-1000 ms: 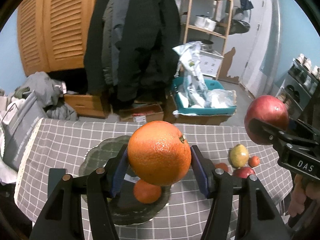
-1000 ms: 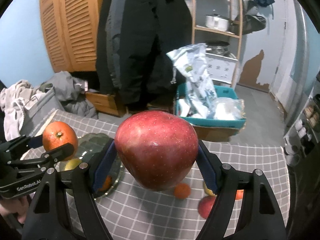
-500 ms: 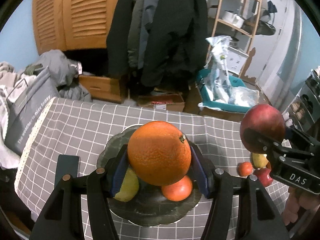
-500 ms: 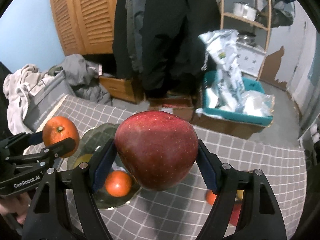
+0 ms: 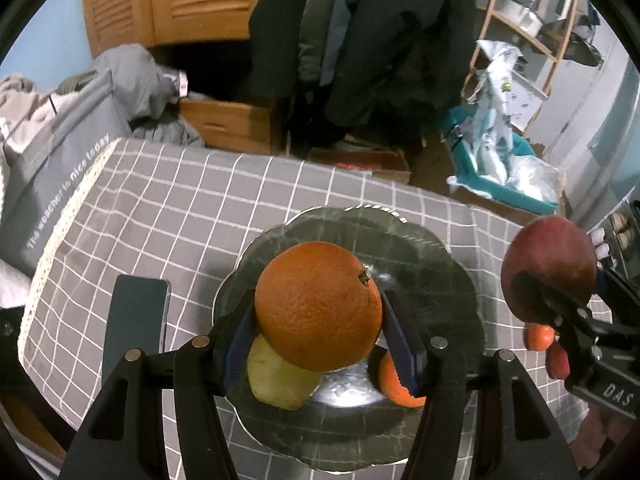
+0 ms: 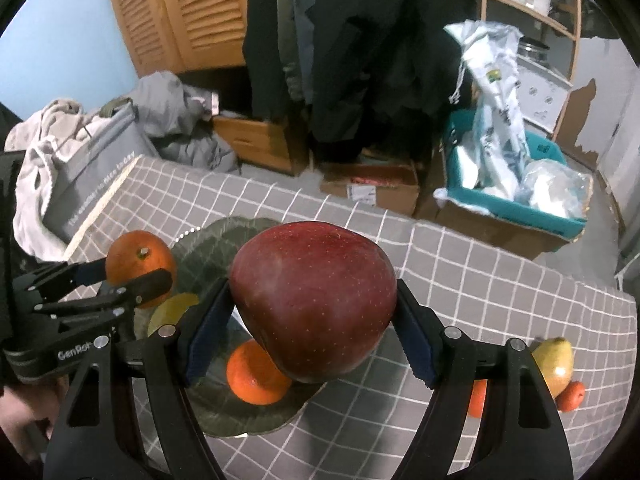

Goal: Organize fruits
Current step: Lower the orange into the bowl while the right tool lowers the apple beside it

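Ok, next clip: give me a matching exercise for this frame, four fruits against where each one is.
Things:
1. big orange
2. red apple
3. yellow-green pear
4. yellow-red pear

Places:
A. lying on the checked cloth, off the plate
B. clamped in the right gripper
C. lying on the dark plate
D. clamped in the left gripper

Pairs: 1-D, 2-B, 3-C, 4-A
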`<state>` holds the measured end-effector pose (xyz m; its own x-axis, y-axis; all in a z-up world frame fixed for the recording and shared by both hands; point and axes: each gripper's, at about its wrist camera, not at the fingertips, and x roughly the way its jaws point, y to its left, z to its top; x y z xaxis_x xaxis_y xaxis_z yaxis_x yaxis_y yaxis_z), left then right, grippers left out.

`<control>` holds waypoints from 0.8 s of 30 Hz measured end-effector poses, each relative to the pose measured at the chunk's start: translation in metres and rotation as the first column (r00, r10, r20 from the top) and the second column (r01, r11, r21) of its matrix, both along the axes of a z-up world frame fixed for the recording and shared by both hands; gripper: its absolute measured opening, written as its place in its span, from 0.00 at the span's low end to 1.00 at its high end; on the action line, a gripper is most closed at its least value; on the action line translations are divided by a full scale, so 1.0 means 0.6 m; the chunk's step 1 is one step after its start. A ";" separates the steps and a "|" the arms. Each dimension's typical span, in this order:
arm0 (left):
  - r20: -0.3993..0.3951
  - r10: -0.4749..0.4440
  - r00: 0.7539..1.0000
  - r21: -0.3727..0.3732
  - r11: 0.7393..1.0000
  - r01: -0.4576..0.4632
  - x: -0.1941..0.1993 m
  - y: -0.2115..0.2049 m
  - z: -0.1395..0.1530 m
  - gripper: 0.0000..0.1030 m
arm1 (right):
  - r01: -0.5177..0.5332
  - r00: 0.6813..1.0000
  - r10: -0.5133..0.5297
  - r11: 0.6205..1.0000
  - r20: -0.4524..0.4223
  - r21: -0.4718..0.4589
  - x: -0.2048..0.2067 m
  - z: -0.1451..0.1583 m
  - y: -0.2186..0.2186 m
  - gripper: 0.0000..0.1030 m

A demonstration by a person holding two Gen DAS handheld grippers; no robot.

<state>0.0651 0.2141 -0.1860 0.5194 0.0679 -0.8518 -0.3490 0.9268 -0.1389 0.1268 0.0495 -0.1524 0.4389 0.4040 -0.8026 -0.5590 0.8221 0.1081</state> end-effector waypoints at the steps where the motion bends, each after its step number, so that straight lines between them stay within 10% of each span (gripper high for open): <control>1: -0.008 0.006 1.000 -0.005 1.000 -0.006 0.002 0.004 -0.007 0.60 | -0.004 1.000 0.004 1.000 -0.007 -0.003 0.001 -0.006 0.003 0.76; 24: -0.075 -0.009 0.997 -0.042 0.999 0.005 0.015 0.015 -0.064 0.61 | -0.013 0.997 0.011 1.000 -0.081 -0.024 0.014 -0.061 0.026 0.76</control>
